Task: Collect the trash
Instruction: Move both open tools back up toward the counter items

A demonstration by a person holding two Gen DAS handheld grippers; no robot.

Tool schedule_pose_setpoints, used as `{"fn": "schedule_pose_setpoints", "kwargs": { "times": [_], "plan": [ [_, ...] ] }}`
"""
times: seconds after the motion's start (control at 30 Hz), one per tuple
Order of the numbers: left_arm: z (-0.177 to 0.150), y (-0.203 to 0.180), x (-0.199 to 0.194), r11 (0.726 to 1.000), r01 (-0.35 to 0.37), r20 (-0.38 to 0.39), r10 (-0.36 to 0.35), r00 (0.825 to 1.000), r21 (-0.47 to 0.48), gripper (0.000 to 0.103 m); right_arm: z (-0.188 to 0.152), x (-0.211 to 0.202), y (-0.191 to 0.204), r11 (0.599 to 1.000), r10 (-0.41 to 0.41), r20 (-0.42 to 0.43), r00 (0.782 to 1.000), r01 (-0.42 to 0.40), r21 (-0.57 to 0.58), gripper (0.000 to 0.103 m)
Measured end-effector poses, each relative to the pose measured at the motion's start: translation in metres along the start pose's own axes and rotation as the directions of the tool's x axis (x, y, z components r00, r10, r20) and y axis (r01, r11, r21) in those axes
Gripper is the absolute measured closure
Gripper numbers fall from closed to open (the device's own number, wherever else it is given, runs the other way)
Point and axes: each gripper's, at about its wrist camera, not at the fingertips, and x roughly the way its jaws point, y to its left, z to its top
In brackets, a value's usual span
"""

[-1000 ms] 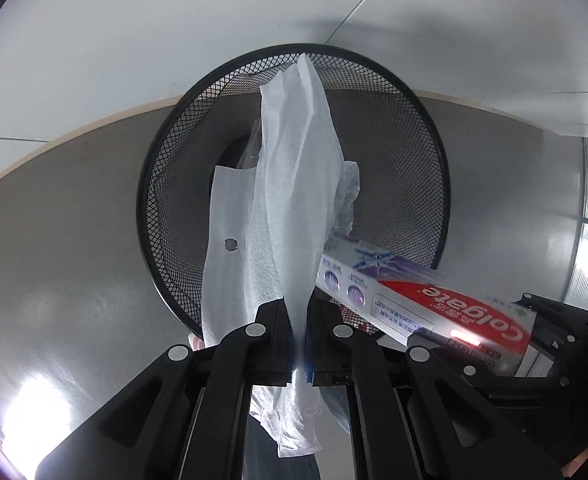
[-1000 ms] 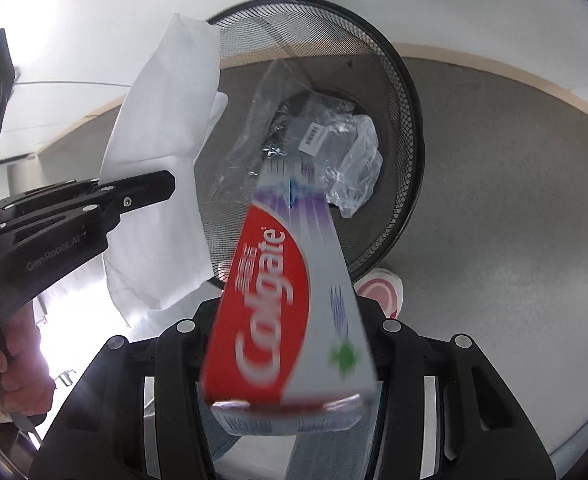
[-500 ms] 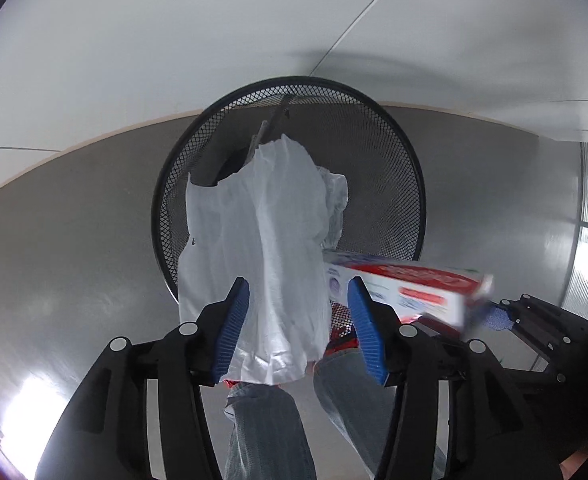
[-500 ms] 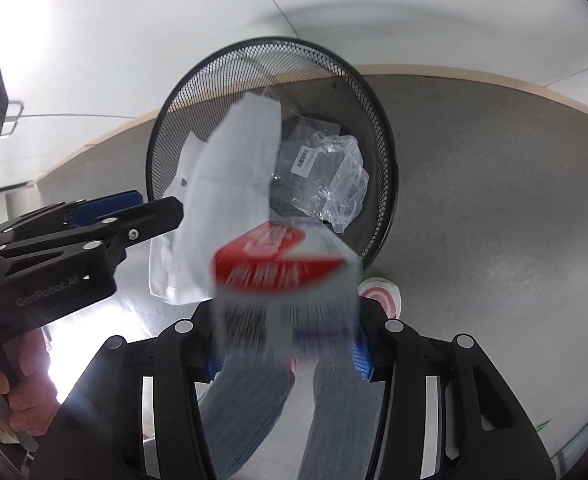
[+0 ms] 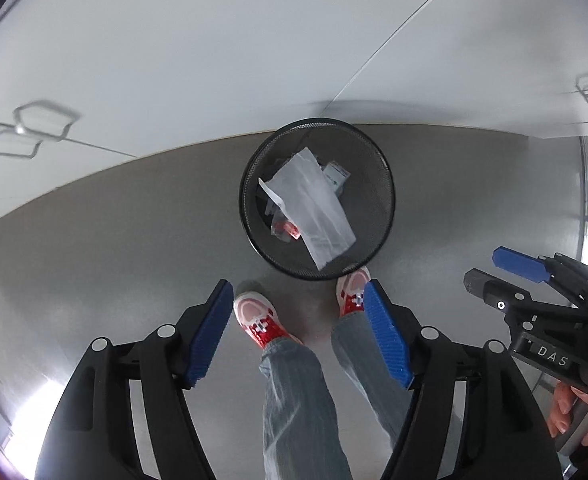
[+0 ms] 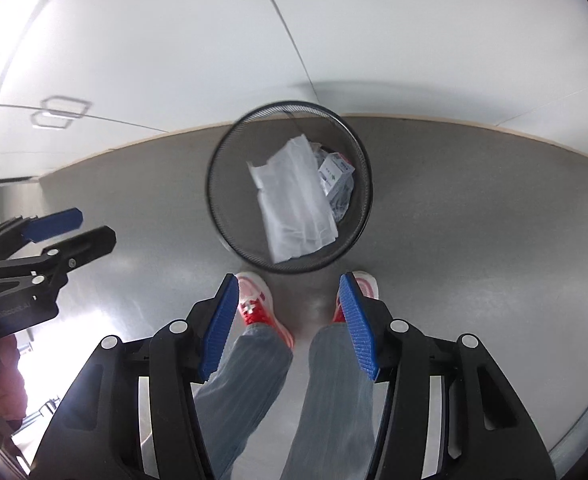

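A black mesh waste bin [image 5: 386, 204] stands on the grey floor by the white wall; it also shows in the right wrist view [image 6: 221, 208]. A white foam sheet [image 5: 314, 212] lies slanted inside it, also seen from the right wrist [image 6: 294, 204]. Beside the sheet lies a small box [image 6: 334, 172] and clear plastic. A bit of red packaging [image 5: 285, 230] shows under the sheet. My left gripper [image 5: 298, 312] is open and empty, well above the bin. My right gripper [image 6: 289, 304] is open and empty too, and shows at the left view's right edge [image 5: 498, 270].
The person's feet in red and white shoes [image 5: 259, 318] stand right in front of the bin, with jeans legs [image 6: 334, 392] below my fingers. The white wall [image 5: 253, 60] rises behind the bin. Grey floor [image 6: 474, 240] spreads on both sides.
Both grippers opened and let go: the foam sheet and the Colgate box dropped into the bin. Both grippers have since risen well above it.
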Motion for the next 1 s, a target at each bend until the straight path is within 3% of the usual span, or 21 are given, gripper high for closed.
{"fn": "schedule_pose_setpoints", "kwargs": {
  "times": [0.17,0.23,0.43,0.6,0.73,0.83,1.0],
  "plan": [
    [-0.024,-0.009,-0.108,0.999,0.027,0.071,-0.030,0.997,0.042,0.031,-0.021,-0.115,0.044,0.999,0.028,0.068,0.997,-0.026,-0.037,0.049],
    [-0.035,-0.015,-0.152,0.997,0.035,0.118,-0.043,0.992,0.070,0.030,-0.025,-0.159,0.060,0.998,0.038,0.115,0.993,-0.032,-0.051,0.044],
    [-0.054,-0.018,-0.238,0.993,0.032,0.248,-0.060,0.967,0.116,0.022,-0.024,-0.266,0.091,0.997,0.046,0.265,0.963,-0.027,-0.073,0.038],
    [-0.041,-0.016,-0.290,0.997,-0.007,0.298,-0.015,0.954,0.074,0.020,-0.007,-0.315,0.093,0.998,0.060,0.358,0.932,-0.066,0.005,0.038],
    [-0.025,-0.010,-0.328,0.998,0.025,0.370,-0.048,0.928,0.066,0.013,0.013,-0.339,0.091,0.997,0.058,0.446,0.893,-0.073,0.016,0.034],
    [-0.004,-0.010,-0.332,0.999,-0.019,0.364,0.000,0.931,0.050,0.013,0.029,-0.337,0.083,0.996,0.054,0.453,0.890,-0.081,0.040,0.034],
    [0.032,-0.019,-0.348,0.999,-0.006,0.382,-0.007,0.924,0.032,0.013,0.063,-0.348,0.074,0.996,0.075,0.487,0.870,-0.094,0.013,0.034]
  ]
}}
